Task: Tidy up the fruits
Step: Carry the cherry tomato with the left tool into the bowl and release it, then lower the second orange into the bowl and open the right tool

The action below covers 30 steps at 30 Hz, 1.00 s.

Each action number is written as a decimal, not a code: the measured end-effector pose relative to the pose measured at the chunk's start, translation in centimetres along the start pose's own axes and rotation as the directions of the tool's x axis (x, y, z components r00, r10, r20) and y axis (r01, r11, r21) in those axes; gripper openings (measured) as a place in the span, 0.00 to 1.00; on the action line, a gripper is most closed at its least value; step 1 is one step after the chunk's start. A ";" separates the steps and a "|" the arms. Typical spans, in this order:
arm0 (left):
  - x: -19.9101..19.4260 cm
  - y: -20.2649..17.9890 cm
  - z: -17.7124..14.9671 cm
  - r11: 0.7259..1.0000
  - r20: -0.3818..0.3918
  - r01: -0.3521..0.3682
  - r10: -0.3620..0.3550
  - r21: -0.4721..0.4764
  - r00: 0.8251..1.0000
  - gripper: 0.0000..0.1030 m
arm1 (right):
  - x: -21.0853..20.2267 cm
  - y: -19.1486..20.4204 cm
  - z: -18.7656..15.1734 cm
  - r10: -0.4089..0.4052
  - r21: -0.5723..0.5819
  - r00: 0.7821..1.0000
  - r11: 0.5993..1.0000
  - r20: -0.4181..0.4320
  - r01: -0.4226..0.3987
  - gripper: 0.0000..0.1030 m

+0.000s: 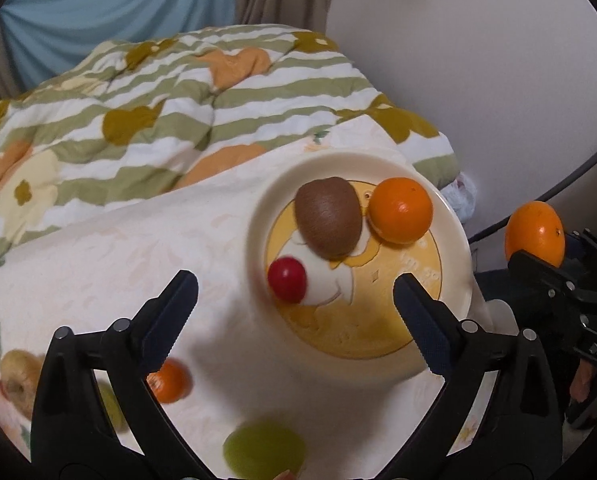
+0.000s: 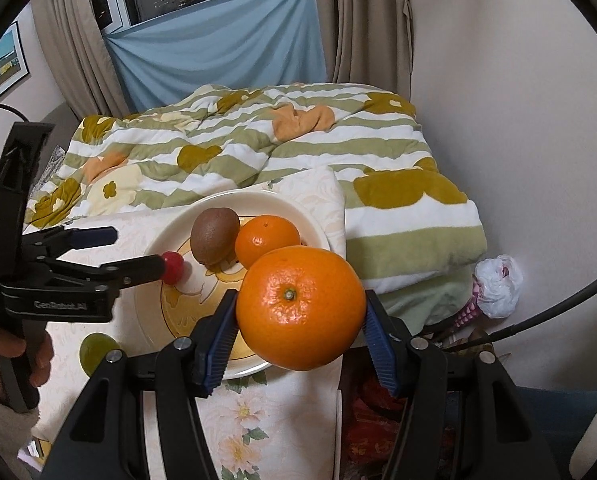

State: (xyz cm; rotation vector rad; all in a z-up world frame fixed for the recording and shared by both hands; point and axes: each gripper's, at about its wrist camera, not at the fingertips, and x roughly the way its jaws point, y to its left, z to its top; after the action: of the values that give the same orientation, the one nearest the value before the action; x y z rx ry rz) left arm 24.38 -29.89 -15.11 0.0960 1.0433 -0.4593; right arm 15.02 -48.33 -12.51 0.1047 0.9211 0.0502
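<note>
Fruit sits partly gathered on the cream plate (image 2: 322,236): we see a brown kiwi (image 2: 214,236) touching a small orange (image 2: 267,240), and a red cherry tomato (image 1: 287,280) a little apart from them near the plate's left edge. Our right gripper (image 2: 298,322) points steeply down over the near rim of the plate, and its blue pads press on both sides of a large orange (image 2: 300,308), which hangs clear above the plate. In the left wrist view that same large orange shows at the far right, beyond the plate's edge.

Our left gripper (image 1: 294,308) also tilts downward, with its jaws spread wide and nothing between the pads; the red tomato lies on the plate just ahead of the gap. In the right wrist view the left gripper reaches in level from the left, its lower finger (image 2: 138,268) ending right at the tomato. A hand (image 2: 6,350) wraps around its handle at the lower left.

On the pale floral cloth (image 2: 250,412) beside the plate lie a green fruit (image 1: 264,450), another small orange (image 1: 170,380) and a yellowish fruit (image 1: 18,380), all blurred. Behind the cloth spreads a striped green quilt (image 2: 258,152).
</note>
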 end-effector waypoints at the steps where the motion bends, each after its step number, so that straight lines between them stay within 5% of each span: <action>1: -0.4 0.3 -0.2 1.000 0.000 -0.006 0.006 -0.010 1.000 1.00 | 0.1 0.0 0.0 0.001 -0.006 1.000 1.000 -0.003 -0.001 0.54; 20: -4.9 4.5 -5.5 0.977 0.006 -0.118 0.121 -0.176 0.993 1.00 | 6.3 2.4 -0.5 0.110 -0.157 0.987 0.979 -0.115 -0.127 0.54; 30: -5.5 5.4 -7.4 0.966 0.003 -0.137 0.141 -0.218 0.990 1.00 | 7.2 3.1 -0.9 0.093 -0.215 0.989 0.970 -0.114 -0.116 0.54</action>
State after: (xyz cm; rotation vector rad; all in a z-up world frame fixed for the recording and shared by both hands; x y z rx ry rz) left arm 18.33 -21.07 -14.91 -0.0296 1.0551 -0.2162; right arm 18.64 -44.54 -18.45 -0.0572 1.0072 0.2580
